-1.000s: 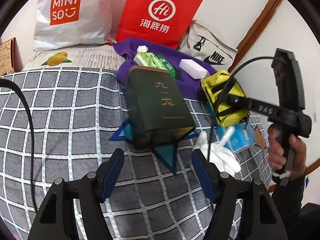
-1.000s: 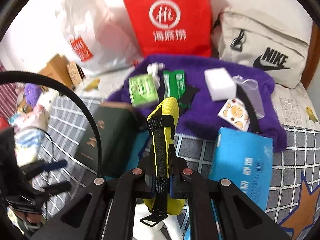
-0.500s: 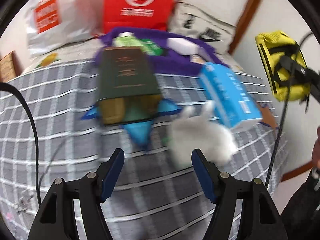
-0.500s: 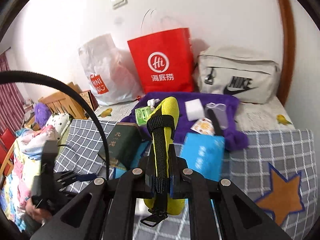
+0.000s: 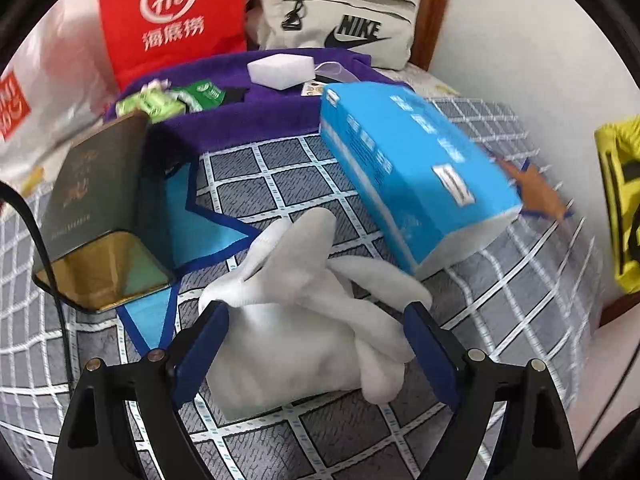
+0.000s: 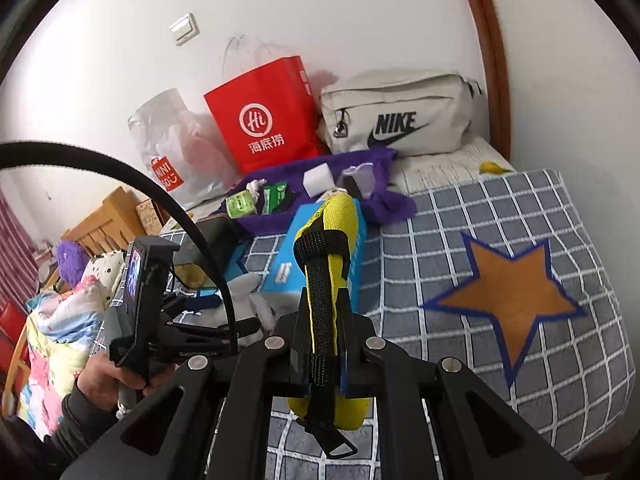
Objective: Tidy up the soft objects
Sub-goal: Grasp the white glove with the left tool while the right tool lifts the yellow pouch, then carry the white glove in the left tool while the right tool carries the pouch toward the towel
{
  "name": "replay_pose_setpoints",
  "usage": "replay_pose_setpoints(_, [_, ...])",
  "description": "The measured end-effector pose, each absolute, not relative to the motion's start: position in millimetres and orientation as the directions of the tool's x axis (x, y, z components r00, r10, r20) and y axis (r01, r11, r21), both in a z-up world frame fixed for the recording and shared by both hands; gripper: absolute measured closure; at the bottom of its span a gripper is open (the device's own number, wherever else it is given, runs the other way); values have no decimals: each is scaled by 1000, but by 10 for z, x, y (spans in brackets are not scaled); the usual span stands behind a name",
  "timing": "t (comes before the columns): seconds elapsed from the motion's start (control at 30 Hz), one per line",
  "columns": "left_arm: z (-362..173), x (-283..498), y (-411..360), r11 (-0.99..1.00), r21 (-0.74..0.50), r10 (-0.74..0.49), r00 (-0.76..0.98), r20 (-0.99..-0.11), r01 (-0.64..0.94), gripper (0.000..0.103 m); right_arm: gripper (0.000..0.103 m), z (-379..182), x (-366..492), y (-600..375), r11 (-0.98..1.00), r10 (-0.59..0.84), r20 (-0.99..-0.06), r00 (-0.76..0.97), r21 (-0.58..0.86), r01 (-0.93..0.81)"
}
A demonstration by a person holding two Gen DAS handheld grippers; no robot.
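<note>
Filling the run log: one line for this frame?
left gripper: opening, straddling white plush rabbit, not gripping | right gripper: shut on yellow pouch, held above bed

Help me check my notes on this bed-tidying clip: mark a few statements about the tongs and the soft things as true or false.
1. The right tongs are shut on the yellow pouch. True.
2. The white soft toy lies between the fingers of the left tongs. True; the jaws are opening and the blue pads do not press on it.
3. The blue tissue pack sits on top of the purple cloth. False; it lies on the grey checked bedspread, in front of the cloth.
4. The white soft toy has been put into the red paper bag. False; it is on the bedspread, and the bag stands at the back by the wall.
5. The white sponge block rests on the purple cloth. True.
</note>
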State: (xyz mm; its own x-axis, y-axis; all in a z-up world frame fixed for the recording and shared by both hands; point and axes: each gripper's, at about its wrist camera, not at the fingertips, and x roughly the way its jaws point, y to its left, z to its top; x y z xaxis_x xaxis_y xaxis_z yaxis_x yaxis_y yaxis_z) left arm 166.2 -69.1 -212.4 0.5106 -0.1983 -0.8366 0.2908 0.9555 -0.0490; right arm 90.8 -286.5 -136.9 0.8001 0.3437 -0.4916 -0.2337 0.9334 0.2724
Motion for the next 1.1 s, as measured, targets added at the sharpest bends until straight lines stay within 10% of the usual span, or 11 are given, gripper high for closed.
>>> replay_pose_setpoints(0.17, [-2149, 1657, -711, 956, 0, -161, 526, -835, 292, 18, 94, -1444, 856, -2870, 928, 357, -489, 796, 284, -241])
replay_pose_setpoints(0.27, [-2116, 1675, -680, 954, -21, -181, 522, -833, 298, 71, 94, -1490, 857, -2864, 925, 365, -496, 788, 292, -245])
replay_pose_setpoints(0.37, [-2048, 1684, -596, 950, -91, -233, 488, -841, 297, 82, 94, -1520, 871, -2848, 925, 365, -505, 782, 294, -242])
replay_pose_setpoints(1.1, [-1021, 1005, -488, 926, -79, -312, 633, -708, 368, 82, 94, -1413, 881, -2385, 933, 359, -557, 749, 239, -269])
